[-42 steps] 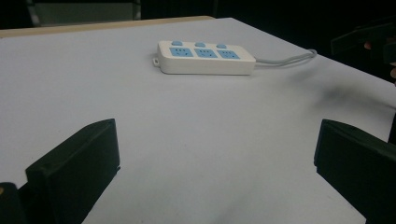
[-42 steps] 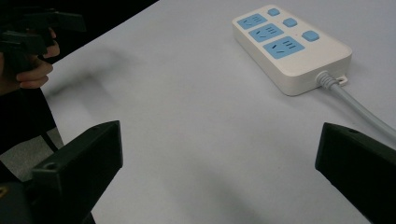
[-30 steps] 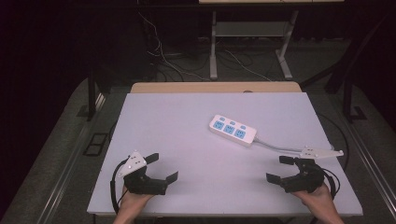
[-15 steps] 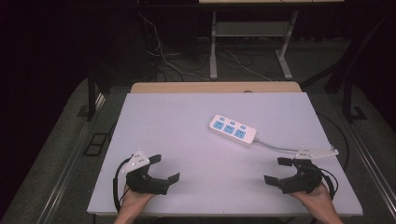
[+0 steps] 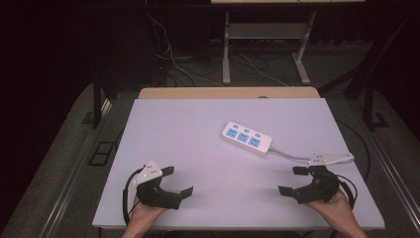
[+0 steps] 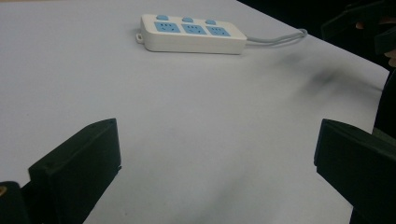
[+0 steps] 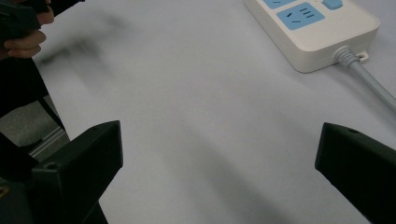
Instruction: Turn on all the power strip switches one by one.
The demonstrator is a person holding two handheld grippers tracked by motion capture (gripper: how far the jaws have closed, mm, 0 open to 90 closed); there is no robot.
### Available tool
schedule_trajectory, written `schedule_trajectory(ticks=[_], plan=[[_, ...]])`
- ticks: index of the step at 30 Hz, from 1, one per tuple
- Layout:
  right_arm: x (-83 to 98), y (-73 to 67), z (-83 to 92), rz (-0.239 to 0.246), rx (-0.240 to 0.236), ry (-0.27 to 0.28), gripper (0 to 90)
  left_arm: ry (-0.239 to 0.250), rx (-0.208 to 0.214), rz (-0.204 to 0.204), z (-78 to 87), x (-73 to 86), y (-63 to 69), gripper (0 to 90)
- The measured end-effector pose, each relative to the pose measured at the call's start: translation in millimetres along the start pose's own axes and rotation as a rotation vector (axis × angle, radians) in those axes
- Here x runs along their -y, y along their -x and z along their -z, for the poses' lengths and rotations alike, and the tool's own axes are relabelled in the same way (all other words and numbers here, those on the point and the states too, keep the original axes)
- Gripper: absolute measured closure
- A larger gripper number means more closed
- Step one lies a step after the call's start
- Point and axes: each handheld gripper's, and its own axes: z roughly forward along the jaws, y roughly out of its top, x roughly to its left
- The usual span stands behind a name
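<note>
The power strip (image 5: 246, 139) is seen lying flat on the counter (image 5: 198, 129), its cord (image 5: 289, 154) trailing toward the right gripper (image 5: 293, 180). Both that one and the left gripper (image 5: 177, 180) are held wide open, empty, well short of the strip. A rigid, light, smooth plastic body is judged; it is best pinched across its narrow sides.

A pale table (image 5: 198, 129) carries a white power strip (image 5: 246, 138) with three blue sockets, right of centre toward the far edge. Its grey cord (image 5: 289, 154) runs toward the right edge, apparently over it.
</note>
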Motion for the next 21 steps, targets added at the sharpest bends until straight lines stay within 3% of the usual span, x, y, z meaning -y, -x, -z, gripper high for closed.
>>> schedule_trajectory(ticks=[21], plan=[[-34.4, 8.7, -7.7, 0.063, 0.003, -0.076, 0.7, -0.024, 0.01, 0.0, -1.0, 0.1, 0.8, 0.0]])
